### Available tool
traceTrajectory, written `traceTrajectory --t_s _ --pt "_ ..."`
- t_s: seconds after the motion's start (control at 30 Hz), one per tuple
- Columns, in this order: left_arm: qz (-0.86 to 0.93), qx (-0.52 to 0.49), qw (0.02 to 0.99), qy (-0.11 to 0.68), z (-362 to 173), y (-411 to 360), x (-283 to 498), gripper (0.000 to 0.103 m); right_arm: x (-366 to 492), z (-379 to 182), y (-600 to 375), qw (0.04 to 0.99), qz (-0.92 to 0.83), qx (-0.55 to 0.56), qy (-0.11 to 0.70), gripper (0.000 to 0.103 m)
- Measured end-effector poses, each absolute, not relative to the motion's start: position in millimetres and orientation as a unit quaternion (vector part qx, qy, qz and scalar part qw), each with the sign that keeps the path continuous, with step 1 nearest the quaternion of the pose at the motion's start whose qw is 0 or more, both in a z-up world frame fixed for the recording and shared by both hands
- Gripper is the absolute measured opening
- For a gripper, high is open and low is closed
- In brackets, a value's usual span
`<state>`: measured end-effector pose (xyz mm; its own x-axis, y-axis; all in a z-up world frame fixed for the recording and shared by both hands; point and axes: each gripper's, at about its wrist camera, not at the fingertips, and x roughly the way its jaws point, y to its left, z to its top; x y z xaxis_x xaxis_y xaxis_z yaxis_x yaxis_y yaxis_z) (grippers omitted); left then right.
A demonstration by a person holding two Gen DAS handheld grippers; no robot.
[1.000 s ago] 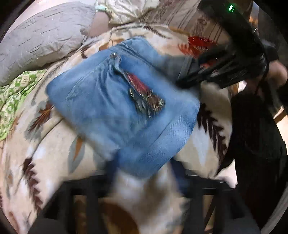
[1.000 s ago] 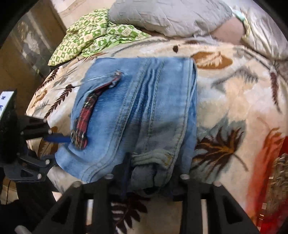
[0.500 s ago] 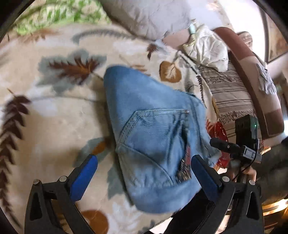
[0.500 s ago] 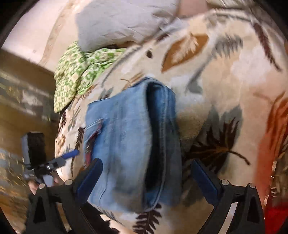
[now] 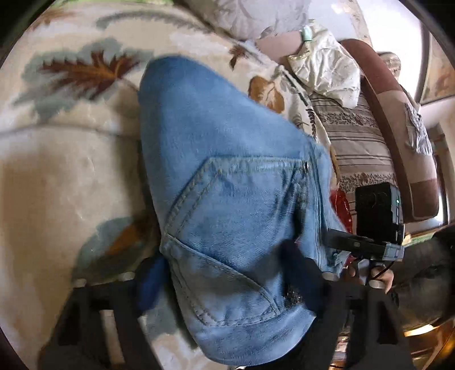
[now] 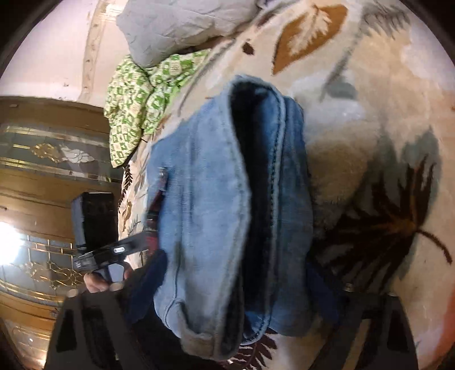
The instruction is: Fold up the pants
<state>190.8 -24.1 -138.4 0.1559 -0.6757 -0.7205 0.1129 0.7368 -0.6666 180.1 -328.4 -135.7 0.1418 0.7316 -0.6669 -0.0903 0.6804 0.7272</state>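
Both jaws now closing around folded pants (image 5: 227, 216), blanket (image 5: 62, 176) beside.

My right gripper (image 6: 233, 281) straddles the near end of the folded pants (image 6: 204, 216), one blue-padded finger (image 6: 148, 281) at each side; my jaws are closing, with the denim bundle between them. The pants lie on a leaf-patterned blanket (image 6: 369, 119), folded layers showing a dark gap along the middle. My left gripper (image 6: 125, 247) sits at the pants' left edge, held by my hand (image 6: 99, 281). Beyond lie a green patterned cloth (image 6: 136, 99) and a grey pillow (image 6: 182, 25); a wooden cabinet (image 6: 42, 159) stands at left.
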Motion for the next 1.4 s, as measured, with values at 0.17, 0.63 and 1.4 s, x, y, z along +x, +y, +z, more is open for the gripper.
traceTrajectory --t_s 0.17,0.63,1.4 --pt "-0.280 -0.193 0.739 0.582 -129 -38 191 0.048 174 -142 -311 0.742 0.250 0.206 0.587 0.054" --pt "-0.283 -0.156 0.817 0.477 -15 32 190 0.028 164 -26 -247 0.821 0.305 0.159 0.456 0.038" --pt "-0.218 -0.051 0.869 0.441 -31 77 151 0.102 171 -60 -227 0.831 0.264 0.098 0.480 0.088"
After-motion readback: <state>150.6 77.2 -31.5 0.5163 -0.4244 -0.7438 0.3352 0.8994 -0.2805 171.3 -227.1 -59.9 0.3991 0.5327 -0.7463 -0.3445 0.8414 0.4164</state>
